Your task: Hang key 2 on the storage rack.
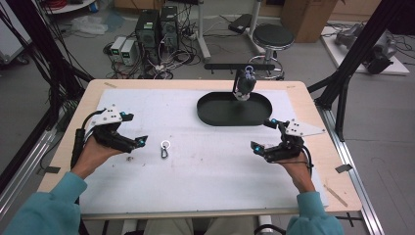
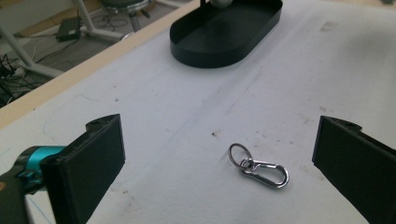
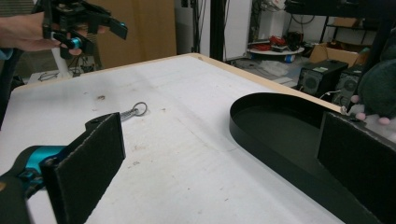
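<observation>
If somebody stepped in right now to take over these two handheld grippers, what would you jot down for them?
Left gripper: open, empty, just left of the keyring clip.
Right gripper: open, empty, in front of the black tray.
Clip lies flat on the white mat, untouched; the tray sits at the far side with a stand in it.
Done: nothing picked up yet.
Left: likely grasp the clip, probably with the left gripper.

Black tray [image 2: 219, 44]: far end cut off by the top edge in the left gripper view; near end hidden behind the jaw in the right gripper view. Object standing in the tray [image 1: 244, 84] is too small to identify in the high view. Carabiner clip [image 3: 125, 114]: body partly hidden behind the jaw in the right gripper view.
</observation>
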Demonstrator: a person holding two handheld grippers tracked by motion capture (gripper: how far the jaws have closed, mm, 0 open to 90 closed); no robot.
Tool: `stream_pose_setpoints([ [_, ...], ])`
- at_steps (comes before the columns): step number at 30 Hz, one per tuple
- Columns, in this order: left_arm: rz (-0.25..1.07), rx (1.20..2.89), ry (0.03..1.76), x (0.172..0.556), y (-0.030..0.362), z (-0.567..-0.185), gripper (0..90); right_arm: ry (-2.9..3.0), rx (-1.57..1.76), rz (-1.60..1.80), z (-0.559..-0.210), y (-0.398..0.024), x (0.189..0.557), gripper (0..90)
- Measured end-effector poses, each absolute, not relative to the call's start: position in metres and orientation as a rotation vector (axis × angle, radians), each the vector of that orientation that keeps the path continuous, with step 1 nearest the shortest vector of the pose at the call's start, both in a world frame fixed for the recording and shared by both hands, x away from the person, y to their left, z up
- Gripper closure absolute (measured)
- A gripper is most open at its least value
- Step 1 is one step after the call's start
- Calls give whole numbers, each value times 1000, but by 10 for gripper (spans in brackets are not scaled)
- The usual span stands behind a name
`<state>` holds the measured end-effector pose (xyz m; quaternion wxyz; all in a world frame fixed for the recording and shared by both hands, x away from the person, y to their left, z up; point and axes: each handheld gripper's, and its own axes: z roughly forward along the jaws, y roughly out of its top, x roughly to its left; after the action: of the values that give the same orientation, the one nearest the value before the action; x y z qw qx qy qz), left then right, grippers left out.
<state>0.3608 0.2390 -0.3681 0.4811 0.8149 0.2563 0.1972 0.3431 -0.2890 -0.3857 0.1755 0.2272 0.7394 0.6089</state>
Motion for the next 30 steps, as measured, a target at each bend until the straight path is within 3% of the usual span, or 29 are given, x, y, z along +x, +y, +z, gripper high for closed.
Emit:
stream_pose_setpoints([
  [30, 317, 2210, 645, 400, 202, -397, 29, 2144, 612, 1729, -389, -282, 346, 7],
])
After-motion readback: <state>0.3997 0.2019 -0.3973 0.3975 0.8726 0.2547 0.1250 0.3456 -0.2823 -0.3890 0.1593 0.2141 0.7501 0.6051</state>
